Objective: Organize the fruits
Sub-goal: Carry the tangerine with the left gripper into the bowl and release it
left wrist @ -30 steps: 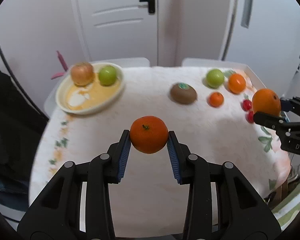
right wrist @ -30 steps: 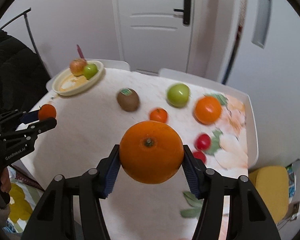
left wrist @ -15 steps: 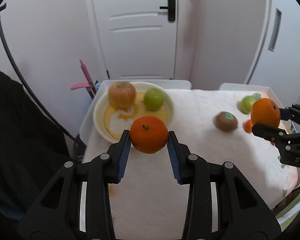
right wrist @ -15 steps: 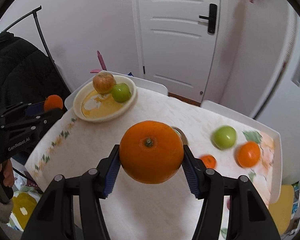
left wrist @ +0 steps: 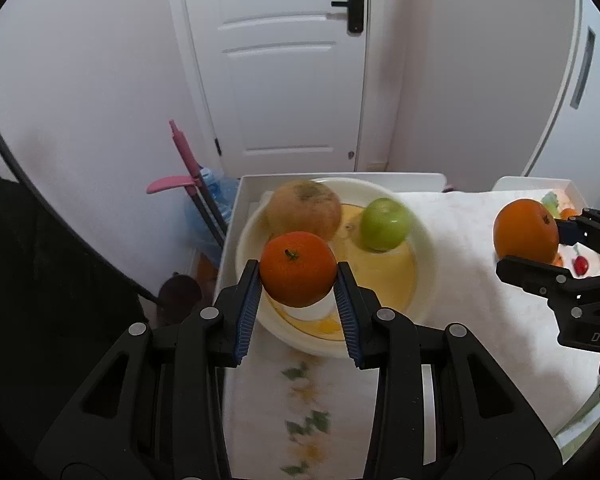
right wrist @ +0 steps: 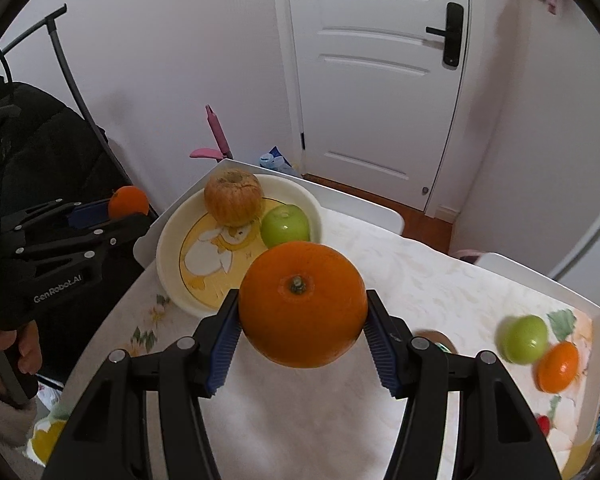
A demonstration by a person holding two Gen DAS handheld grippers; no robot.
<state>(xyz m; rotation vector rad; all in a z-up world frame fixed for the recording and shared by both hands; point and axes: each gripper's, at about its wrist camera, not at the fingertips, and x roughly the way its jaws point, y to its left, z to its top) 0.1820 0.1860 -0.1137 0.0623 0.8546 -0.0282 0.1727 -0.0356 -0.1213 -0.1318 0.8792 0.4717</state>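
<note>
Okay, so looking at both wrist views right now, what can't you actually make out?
- Kiwi: right wrist view, mostly hidden behind the right claw and its orange.
- Fruits at the table's far end: right wrist view, motion-blurred; left wrist view, hidden behind the right claw.
- Bowl picture: left wrist view, covered by the left claw and its tangerine.
- Small red fruit: too small, cut by the claw.

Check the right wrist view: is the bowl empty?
No, the bowl holds a brownish apple and a green apple.
</note>
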